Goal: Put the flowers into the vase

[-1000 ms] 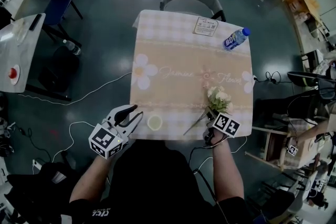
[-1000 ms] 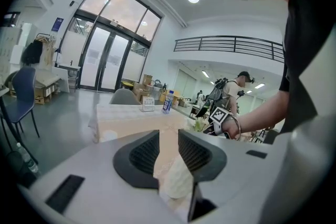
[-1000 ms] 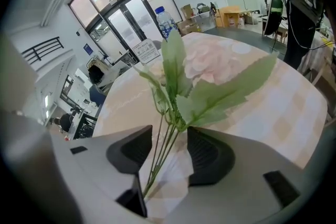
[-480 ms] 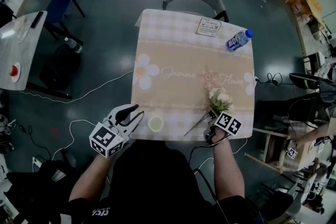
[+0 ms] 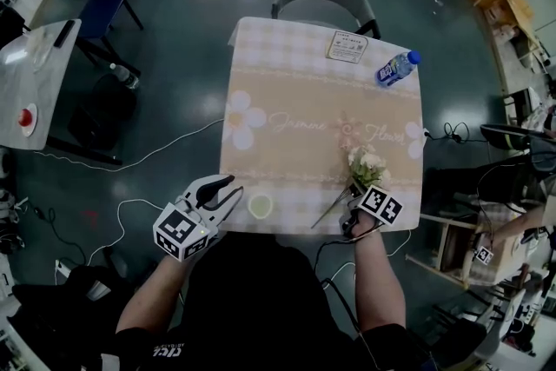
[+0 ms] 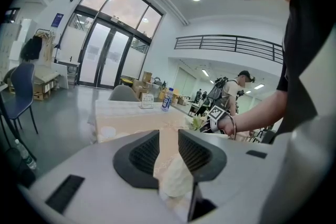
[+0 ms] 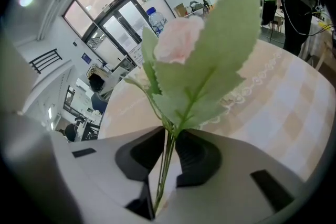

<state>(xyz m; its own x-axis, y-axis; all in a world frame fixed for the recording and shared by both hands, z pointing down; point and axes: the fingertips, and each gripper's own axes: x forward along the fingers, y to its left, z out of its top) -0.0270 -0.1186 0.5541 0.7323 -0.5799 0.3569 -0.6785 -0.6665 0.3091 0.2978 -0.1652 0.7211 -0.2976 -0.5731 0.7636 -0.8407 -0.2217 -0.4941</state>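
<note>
Since the earlier frame the right gripper (image 5: 354, 192) has just been closing its jaws, which now stand narrow with the green stems of the flowers (image 5: 364, 162) pinched between the pads. The rest of the table looks as it did.

At the left, the left gripper (image 5: 230, 189) hovers at the near edge of the tablecloth (image 5: 295, 100), its jaws a little apart and empty. Only cloth shows through the gap. Just to its right stands a small pale round thing, probably the vase (image 5: 260, 205) seen from straight above, though the head view is too small to be sure. It sits near the table's near edge, and neither gripper touches it.

The main risk is the grip itself. The stems are thin and the blooms heavy, so the bunch could swivel or slide in the pads once lifted, and splayed stems might miss the narrow mouth. A nudge could also tip the unsteadied vase off the near edge.

The blooms reach past the right fingertips, away from the person. The stem ends trail back to the near left, toward the vase.
</note>
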